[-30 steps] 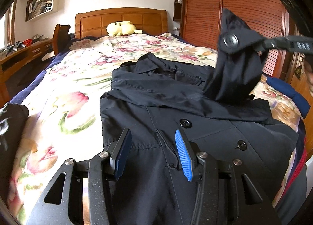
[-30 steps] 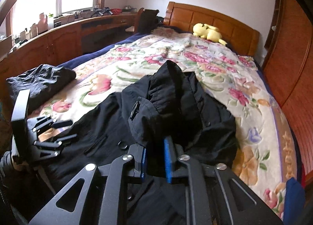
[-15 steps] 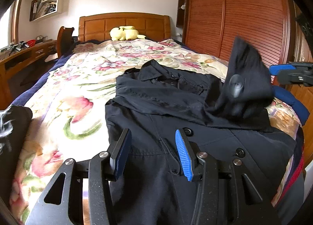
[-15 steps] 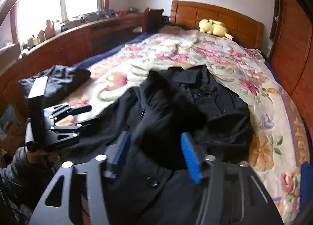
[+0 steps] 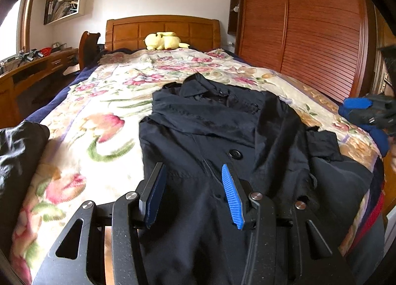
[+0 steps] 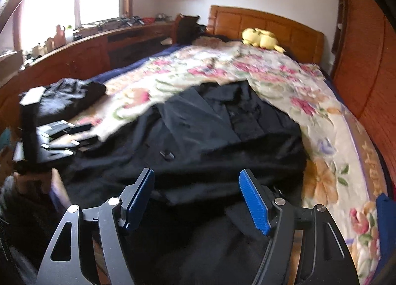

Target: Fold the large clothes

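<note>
Coat: one black coat (image 5: 212,141), lying front up on the bed, collar toward the headboard, hem toward the cameras; one sleeve folded across the chest.
Coat buttons: two large dark buttons countable in the left wrist view, one (image 5: 234,153) at the chest, one lower right; more may sit in the folds, hard to tell.
Left tool: one, (image 5: 193,193), blue pads set partly apart, released, hovering over the coat's lower front with nothing pinched between them.
Right tool: one, (image 6: 198,198), jaws opening wide, above the coat's near edge; cloth lies below the pads but none is gripped. It also shows at the right edge of the left wrist view (image 5: 366,111).
Bed: one, with a floral blanket (image 5: 99,121) in pink, green and cream over a dark blue sheet.
Headboard: one, wooden, panelled (image 5: 163,30).
Plush toy: one, yellow (image 5: 164,41), against the headboard.
Second dark garment: one bundle (image 6: 69,94) at the bed's left edge, well apart from the coat.
Wardrobe: one, slatted wooden doors (image 5: 309,32), right of the bed.
Worktop: one long wooden run (image 6: 99,42) under the window, crowded with small items, too blurred to count.
Wall shelf: one, white (image 5: 65,5), holding books.
Writing: none legible.
</note>
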Available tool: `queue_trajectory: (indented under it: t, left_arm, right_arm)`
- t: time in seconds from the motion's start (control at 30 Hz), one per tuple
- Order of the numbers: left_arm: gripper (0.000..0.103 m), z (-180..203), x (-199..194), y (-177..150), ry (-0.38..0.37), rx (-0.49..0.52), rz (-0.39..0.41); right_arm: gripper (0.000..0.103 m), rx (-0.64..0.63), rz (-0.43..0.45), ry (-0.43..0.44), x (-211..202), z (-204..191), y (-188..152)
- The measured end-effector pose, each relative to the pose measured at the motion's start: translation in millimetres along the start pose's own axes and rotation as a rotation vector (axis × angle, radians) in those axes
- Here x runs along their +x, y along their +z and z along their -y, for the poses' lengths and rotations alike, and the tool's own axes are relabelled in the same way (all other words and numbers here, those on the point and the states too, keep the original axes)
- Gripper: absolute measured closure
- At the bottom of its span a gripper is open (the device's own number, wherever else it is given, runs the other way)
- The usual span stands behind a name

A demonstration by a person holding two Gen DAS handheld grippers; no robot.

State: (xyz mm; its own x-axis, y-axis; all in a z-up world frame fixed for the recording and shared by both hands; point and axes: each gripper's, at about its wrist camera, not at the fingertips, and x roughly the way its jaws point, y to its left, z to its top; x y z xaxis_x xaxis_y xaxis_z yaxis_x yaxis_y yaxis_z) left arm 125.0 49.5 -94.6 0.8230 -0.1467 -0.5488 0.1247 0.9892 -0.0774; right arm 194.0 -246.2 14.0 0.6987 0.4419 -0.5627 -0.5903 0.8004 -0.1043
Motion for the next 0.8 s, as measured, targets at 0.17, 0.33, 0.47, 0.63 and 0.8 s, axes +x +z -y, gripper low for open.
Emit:
queue_trajectory:
  t: [0.17,0.33,0.47,0.63,0.8]
  left_arm:
    - [0.055,17.8,7.2,-9.2,-0.035,0.002,-0.047]
    - [0.055,34.3,19.8,-16.6,-0.051,0.009,-0.103]
    - [0.055,45.6,29.0,-23.8,-0.057,0.014,-0.147]
    - [0.055,52.2,39.4,-36.1,-0.038,0.005,-0.197]
    - [0.055,52.2,42.8,-38.4,-0.031,-0.008,-0.214]
  right_arm:
    - [0.030,0.034,-0.056,-0.059,36.4,27.9,-32.6]
    - [0.030,0.088,-0.108,-0.097,79.3,54.7,-52.6]
    - [0.030,0.135,-0.142,-0.093,109.3,65.8,-67.5]
    - [0.030,0.156,-0.136,-0.084,123.1,60.1,-70.2]
    - [0.030,0.171,-0.108,-0.082,130.2,63.0,-73.5]
